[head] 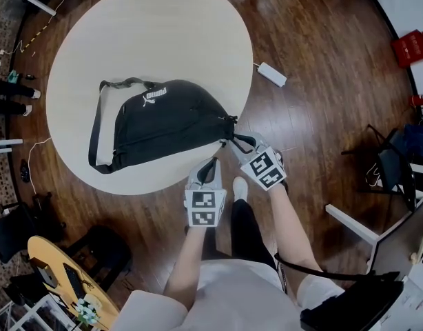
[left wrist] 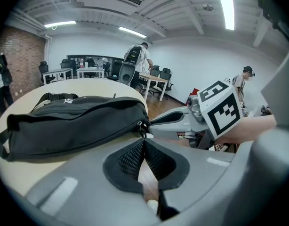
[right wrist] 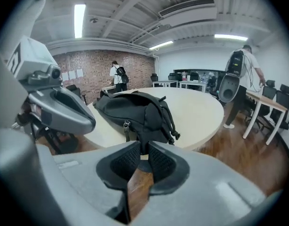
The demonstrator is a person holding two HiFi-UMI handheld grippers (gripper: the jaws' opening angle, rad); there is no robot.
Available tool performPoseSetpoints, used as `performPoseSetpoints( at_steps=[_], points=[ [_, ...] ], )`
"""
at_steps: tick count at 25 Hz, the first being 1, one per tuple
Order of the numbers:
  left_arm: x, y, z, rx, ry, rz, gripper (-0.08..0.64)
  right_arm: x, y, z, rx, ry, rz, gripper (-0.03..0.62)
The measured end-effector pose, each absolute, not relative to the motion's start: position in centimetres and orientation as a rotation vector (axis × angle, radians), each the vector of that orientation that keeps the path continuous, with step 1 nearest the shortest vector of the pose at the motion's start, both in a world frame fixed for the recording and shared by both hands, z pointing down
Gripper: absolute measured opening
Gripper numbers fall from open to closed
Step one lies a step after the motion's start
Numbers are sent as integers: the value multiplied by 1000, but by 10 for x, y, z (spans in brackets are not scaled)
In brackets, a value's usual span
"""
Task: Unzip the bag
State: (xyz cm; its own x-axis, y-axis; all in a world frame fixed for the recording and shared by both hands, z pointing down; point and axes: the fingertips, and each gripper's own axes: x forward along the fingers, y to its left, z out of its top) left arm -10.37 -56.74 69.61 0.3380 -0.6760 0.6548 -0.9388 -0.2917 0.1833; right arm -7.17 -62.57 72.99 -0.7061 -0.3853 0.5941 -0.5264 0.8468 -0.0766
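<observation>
A black waist bag [head: 163, 119] lies on the round pale table [head: 94, 40], its strap looped round the left end. In the right gripper view, a small zipper pull [right wrist: 127, 125] hangs at the bag's near end. My right gripper [head: 238, 141] is at the bag's right end by the table's edge. Its jaws are nearly together, and the bag's black end fabric [right wrist: 145, 138] is pinched between the tips. My left gripper [head: 211, 163] is shut on nothing, just off the table's near edge and short of the bag [left wrist: 74, 119]. The zipper pull [left wrist: 141, 126] hangs just beyond its tips.
A white power strip [head: 271, 74] lies on the wooden floor right of the table. A red box [head: 411, 47] and dark chairs [head: 394, 161] stand at the right, with a yellow board [head: 67, 274] at lower left. People stand by desks in the background [left wrist: 140, 62].
</observation>
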Motion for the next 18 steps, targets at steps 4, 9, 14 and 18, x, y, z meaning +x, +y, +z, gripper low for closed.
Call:
performPoseSetpoints(
  at_steps=[4,9,14,18],
  points=[
    [-98,-578,704,2061,-1402,648,119,-74,-625,714,660,-2482,349,41],
    [-92,-601,702,2028,-1414,491,176,-73,-621,703,619,-2497,319,41],
    [-94,-608,709,1981,-1432,492,173,-74,-618,698,593,-2505,303,41],
    [-105,-613,714,1930,-1549,518,94,-75,-619,694,594,-2503,295,41]
  ],
)
